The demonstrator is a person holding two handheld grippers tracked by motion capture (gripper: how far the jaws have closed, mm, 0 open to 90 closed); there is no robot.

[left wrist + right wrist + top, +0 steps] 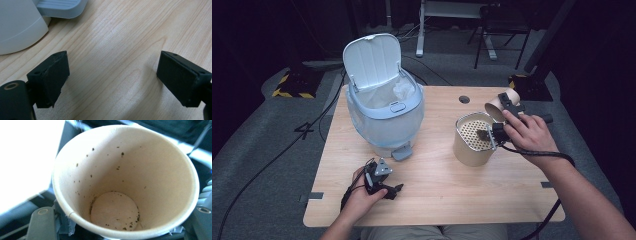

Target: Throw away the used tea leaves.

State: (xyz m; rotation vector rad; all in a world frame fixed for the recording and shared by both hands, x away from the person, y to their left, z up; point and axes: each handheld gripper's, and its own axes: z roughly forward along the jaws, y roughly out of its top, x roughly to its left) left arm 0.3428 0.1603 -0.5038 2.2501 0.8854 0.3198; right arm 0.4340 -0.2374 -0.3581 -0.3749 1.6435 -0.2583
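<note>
High view: light wood table [437, 200] on grey floor, dark room. Open-lidded pale blue bin [384, 107] at left, tan canister [472, 140] with perforated insert at right. Right gripper [504, 112] grips a tilted paper cup [498, 106] just above the canister. Left gripper [388, 186] rests on the table. Left gripper view: jaws wide, nothing between. Right gripper view: cup interior, dark specks, clamped at the rim.

The left gripper [384, 181] rests low with jaws spread wide and empty; the right gripper [498, 116], raised and tilted, clamps something.
</note>
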